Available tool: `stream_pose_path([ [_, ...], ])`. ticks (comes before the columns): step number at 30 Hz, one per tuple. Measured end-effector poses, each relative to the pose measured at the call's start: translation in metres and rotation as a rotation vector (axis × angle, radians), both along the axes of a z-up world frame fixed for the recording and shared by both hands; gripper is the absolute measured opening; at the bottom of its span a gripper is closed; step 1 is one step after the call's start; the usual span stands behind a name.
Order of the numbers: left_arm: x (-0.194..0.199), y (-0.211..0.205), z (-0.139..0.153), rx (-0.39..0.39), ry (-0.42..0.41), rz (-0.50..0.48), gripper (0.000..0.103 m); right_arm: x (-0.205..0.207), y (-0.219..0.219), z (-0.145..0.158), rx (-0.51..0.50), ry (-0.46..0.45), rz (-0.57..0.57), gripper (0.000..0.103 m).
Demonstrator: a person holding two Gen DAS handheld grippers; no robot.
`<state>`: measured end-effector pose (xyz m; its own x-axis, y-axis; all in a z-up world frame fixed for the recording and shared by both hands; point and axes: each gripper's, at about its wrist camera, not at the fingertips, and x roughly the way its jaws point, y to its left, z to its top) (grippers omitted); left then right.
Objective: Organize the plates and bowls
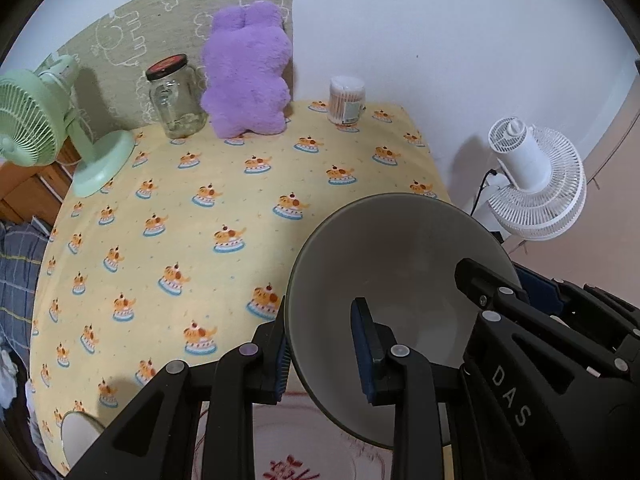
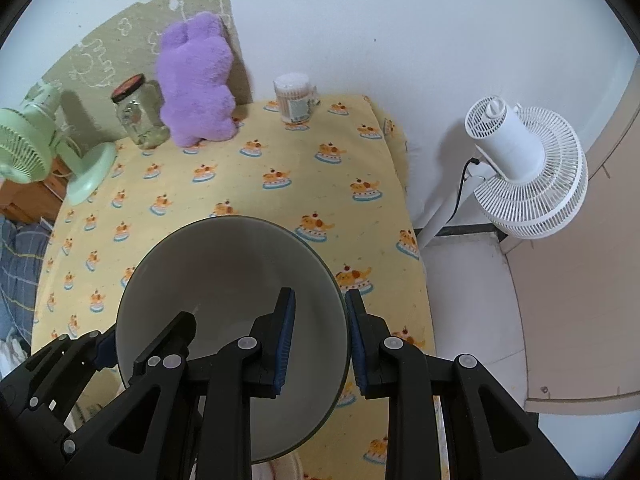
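Left gripper [image 1: 324,354]: jaws closed on bowl's left rim, one finger inside, one outside.
Right gripper [image 2: 320,346]: jaws clamped on bowl's right rim likewise.
Bowl [image 1: 400,256]: grey, held between both grippers, above the plate.
Plate [image 1: 304,440]: below left jaws, red motif.
Tablecloth [image 1: 224,184]: yellow, ahead.
Far edge: glass jar [image 1: 176,96], purple plush [image 1: 246,72].

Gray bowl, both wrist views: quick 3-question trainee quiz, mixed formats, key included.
1. True or false: only the left gripper straddles the rim of the gray bowl.
2. What lies beneath the bowl in the left wrist view?
A. white plate with red pattern
B. glass jar
C. green fan
3. The plush toy against the wall is colored ____.

Key: 1 false, the right gripper does too; 2 A; 3 purple.
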<state>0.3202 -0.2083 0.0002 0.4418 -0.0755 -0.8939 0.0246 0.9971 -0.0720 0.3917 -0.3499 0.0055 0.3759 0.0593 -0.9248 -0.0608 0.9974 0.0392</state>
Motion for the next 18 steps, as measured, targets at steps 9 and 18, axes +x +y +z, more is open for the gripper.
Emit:
stream_pose_path([
  [9, -0.029, 0.034, 0.022, -0.032, -0.043, -0.033, 0.026, -0.035, 0.031, 0.031, -0.032, -0.046, -0.034, 0.029],
  [18, -0.062, 0.089, 0.038, -0.037, -0.065, -0.043, 0.026, -0.072, 0.085, 0.052, -0.041, -0.068, -0.046, 0.029],
])
